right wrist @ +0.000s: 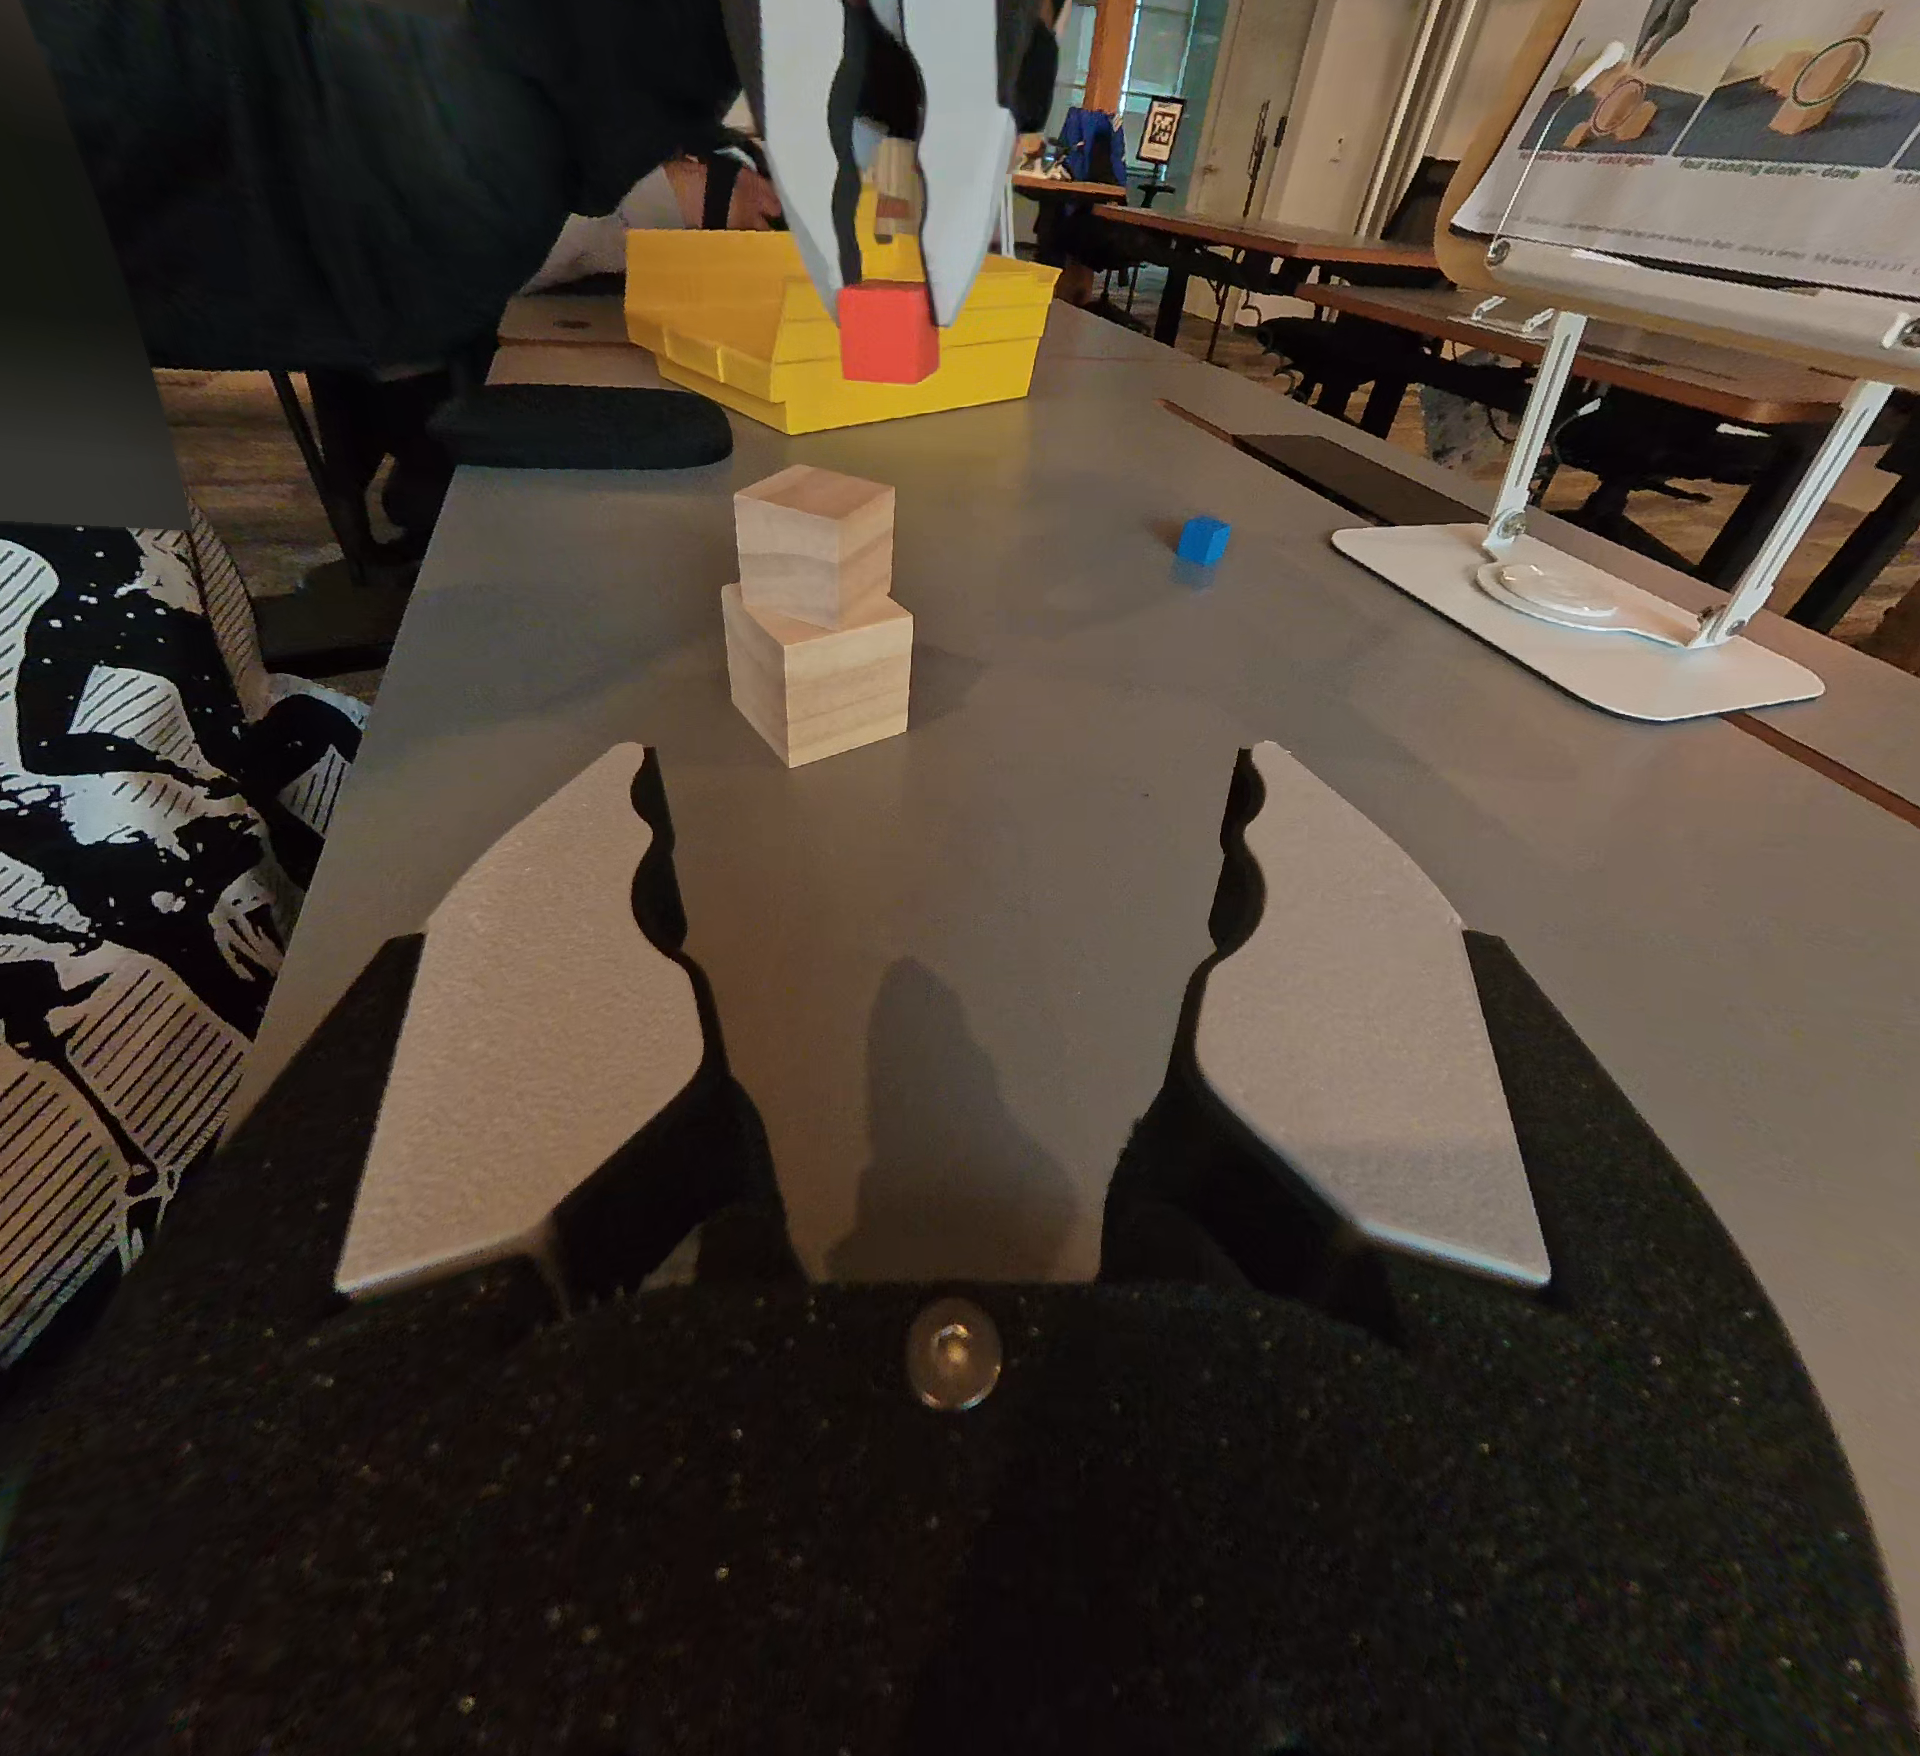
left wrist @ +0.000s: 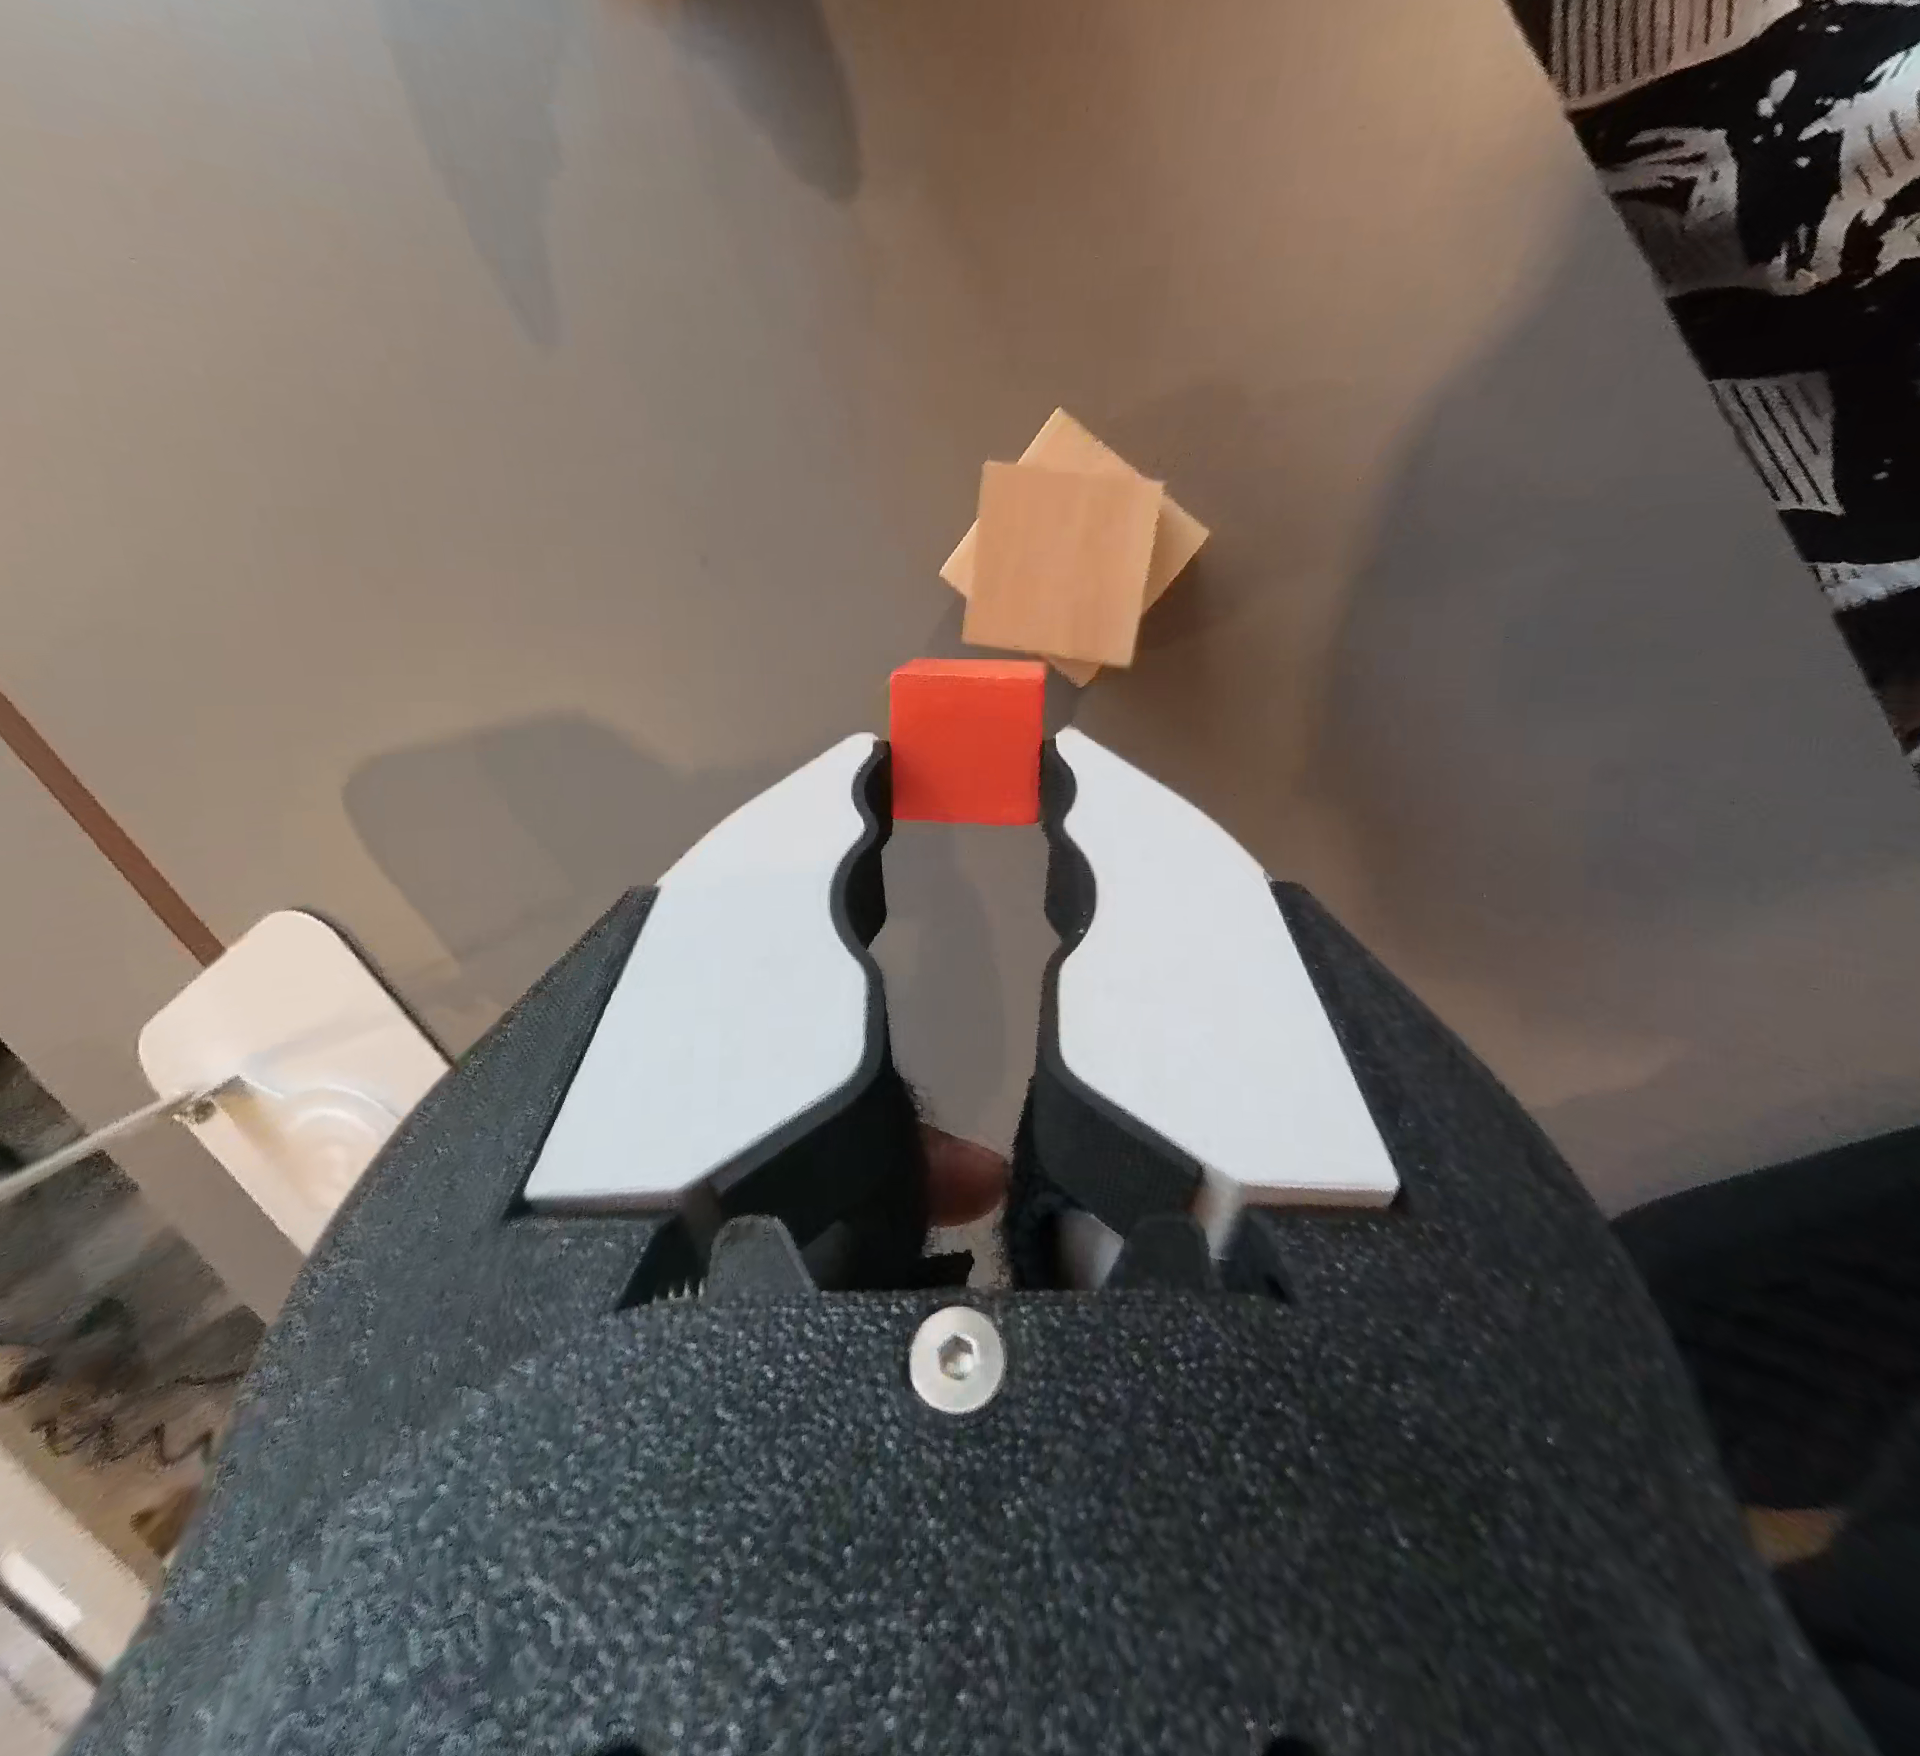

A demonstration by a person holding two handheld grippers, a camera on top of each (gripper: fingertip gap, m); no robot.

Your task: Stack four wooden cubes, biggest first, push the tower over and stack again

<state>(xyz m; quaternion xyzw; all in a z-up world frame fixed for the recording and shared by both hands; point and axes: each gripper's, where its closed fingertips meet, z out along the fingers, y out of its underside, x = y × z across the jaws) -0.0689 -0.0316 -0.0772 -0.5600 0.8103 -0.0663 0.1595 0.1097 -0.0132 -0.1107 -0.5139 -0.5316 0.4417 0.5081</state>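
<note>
My left gripper (left wrist: 968,761) is shut on a red cube (left wrist: 966,740) and holds it in the air above two stacked plain wooden cubes (left wrist: 1060,553). In the right wrist view the left gripper (right wrist: 894,309) hangs down with the red cube (right wrist: 886,332) above the stack: a smaller wooden cube (right wrist: 816,543) sits turned on a larger one (right wrist: 819,672). A small blue cube (right wrist: 1203,538) lies on the grey table (right wrist: 1039,875) to the right of the stack. My right gripper (right wrist: 940,761) is open and empty, low over the table in front of the stack.
A yellow bin (right wrist: 831,335) stands behind the stack. A white stand with an instruction sheet (right wrist: 1579,605) is at the right; its base also shows in the left wrist view (left wrist: 281,1052). A black pad (right wrist: 582,423) lies at the table's far left. A person's patterned clothing (right wrist: 125,823) borders the left edge.
</note>
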